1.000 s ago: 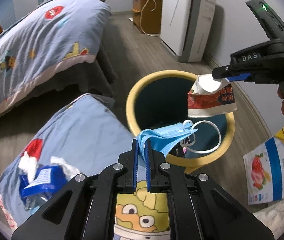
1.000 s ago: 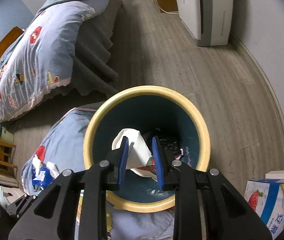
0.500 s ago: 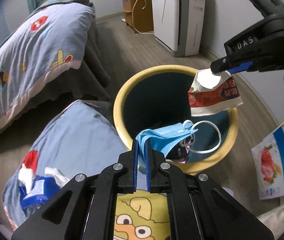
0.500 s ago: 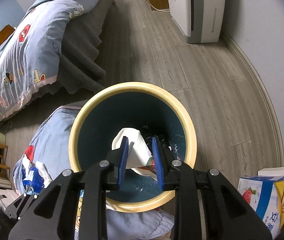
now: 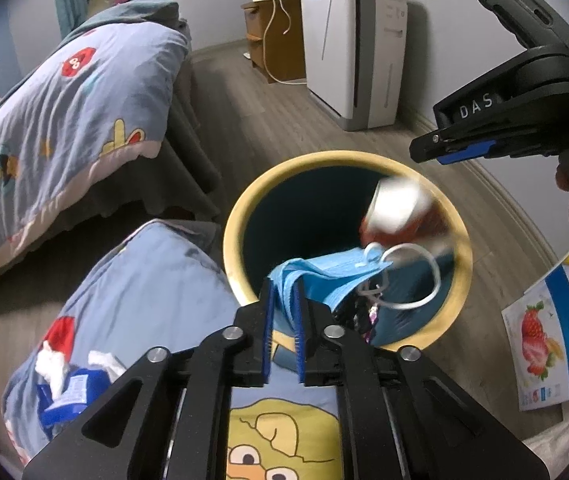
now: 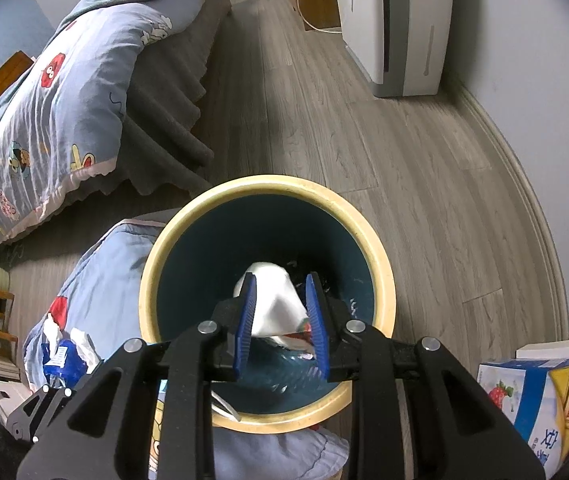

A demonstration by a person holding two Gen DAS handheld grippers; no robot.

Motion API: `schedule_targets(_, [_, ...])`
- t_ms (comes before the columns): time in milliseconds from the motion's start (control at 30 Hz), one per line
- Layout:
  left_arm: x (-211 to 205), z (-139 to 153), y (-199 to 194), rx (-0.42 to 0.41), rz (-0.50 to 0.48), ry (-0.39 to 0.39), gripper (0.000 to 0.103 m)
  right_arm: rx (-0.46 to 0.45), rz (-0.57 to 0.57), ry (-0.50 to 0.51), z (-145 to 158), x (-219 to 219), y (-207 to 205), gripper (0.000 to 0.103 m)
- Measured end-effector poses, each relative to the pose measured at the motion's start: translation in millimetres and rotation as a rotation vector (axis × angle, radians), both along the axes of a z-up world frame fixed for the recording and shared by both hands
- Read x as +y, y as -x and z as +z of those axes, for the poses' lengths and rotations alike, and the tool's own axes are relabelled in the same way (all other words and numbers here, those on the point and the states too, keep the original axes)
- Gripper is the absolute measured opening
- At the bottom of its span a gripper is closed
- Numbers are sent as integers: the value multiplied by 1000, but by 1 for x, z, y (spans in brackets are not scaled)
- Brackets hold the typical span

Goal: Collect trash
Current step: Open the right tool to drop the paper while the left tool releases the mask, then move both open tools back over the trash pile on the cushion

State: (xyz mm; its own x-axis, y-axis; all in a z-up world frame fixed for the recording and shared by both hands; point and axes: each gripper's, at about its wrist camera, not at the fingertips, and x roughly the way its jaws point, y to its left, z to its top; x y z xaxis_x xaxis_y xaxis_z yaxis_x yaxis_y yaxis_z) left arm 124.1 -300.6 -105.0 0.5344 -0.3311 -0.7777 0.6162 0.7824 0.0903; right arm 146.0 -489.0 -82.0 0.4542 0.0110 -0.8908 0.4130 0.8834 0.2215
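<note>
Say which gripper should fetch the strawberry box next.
Right. The right gripper, jaws just opened, is empty, its carton dropping into the bin, and the strawberry box lies near it. The left gripper, jaws just opening, has the mask between them.

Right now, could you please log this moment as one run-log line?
left gripper: jaws just opening, blue pleated face mask between them | right gripper: jaws just opening, crumpled white-and-red wrapper dropping into yellow-rimmed round bin

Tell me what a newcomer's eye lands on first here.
The round yellow-rimmed bin on the wood floor, with a blurred red-and-white wrapper falling into it below the right gripper, whose jaws have just been opening. Next, the blue face mask between the left gripper's parting jaws, over the bin's near edge.
</note>
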Motion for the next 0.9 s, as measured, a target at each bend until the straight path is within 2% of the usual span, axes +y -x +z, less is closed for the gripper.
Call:
schedule_targets(33, [1,0,0,4,3,1,22,-4,-5,2,1,0,1,45])
schedule_targets(67, [2,0,0,7,8,5,30,-6,-7,2,1,0,0,50])
schedule_targets(100, [2,0,0,7,10,8,37,-7,-7,0,2,0,0,50])
schedule_targets(133, [3,1,0,6,12,8,40,-8,-8,-1,2,0,0,52])
schedule_targets(233, [5,4,0,-4,23,13,59,-11,-11,-7,3,0,0,68])
schedule_targets(300, [8,7,1,-22,39,18,79,-24,-17,-17,6,0,1,82])
schedule_targets(400, [12,11,1,-55,73,13,92,-45,-28,-34,10,0,2,94])
schedule_targets(467, [15,12,0,-64,88,8,94,-46,-31,-38,12,1,2,97])
schedule_targets(900, [41,20,2,-90,122,-18,96,-29,-54,-23,22,16,-1,97])
